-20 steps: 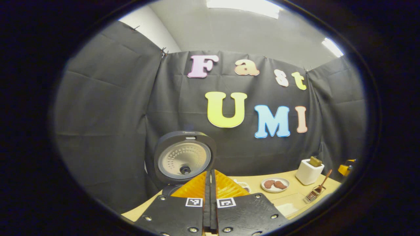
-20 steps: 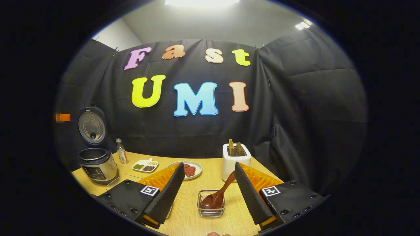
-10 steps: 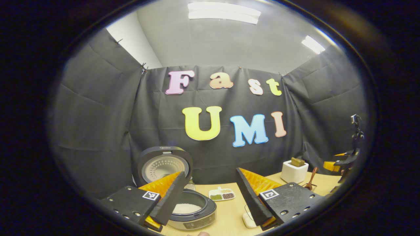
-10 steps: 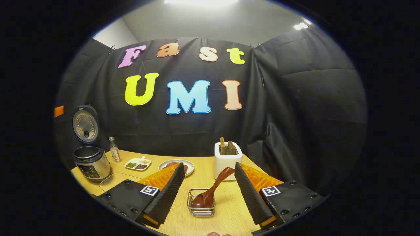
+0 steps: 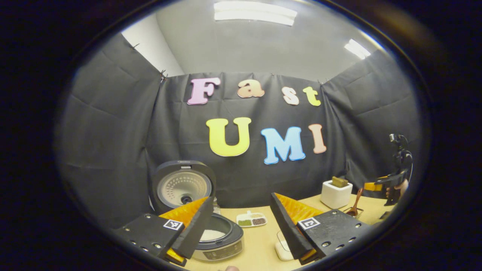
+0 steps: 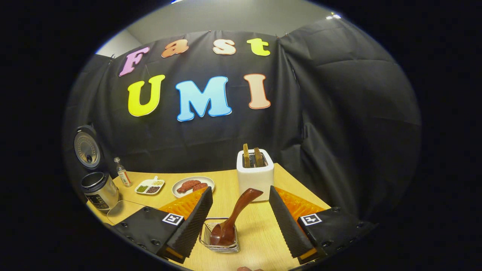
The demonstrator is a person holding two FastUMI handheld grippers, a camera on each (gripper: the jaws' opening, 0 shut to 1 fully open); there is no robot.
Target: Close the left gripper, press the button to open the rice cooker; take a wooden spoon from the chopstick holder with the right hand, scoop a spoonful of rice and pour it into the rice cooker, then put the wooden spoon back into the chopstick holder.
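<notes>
Left gripper [image 5: 241, 229]: fingers spread wide, holding nothing, raised above the table [image 5: 260, 248]. Rice cooker [image 5: 216, 241] sits low between and just behind the left finger; lid [image 5: 183, 186] stands upright and open; white rice visible inside the pot

Divided dish [image 5: 251, 219] with green and dark grains lies on the table beyond the cooker. A small white object [image 5: 282, 251] sits on the table beside the right finger; cannot tell what it is

Far right in the left gripper view: toaster [image 5: 336, 194], wooden spoon [image 5: 356, 203] leaning beside it, and the right gripper [image 5: 388, 186] farther off, held by a hand [image 5: 403, 187]

Right gripper [image 6: 241, 220]: fingers wide apart, holding nothing. Wire chopstick holder [image 6: 220, 239] stands on the table [image 6: 260, 233] between the fingers, nearer the left one. Wooden spoon [image 6: 233, 218] rests in it, bowl down, handle tilted up and to the right; neither finger touches it

Behind the spoon: white toaster [image 6: 255, 173] with two slices of toast upright in its slots. Plate [image 6: 192, 186] with reddish pieces to its left, then the divided dish [image 6: 149, 186], a small bottle [image 6: 122, 172], and the rice cooker [image 6: 98, 191] at the far left edge with lid [image 6: 86, 147] raised. A clear tray [image 6: 120, 210] lies in front of the cooker
</notes>
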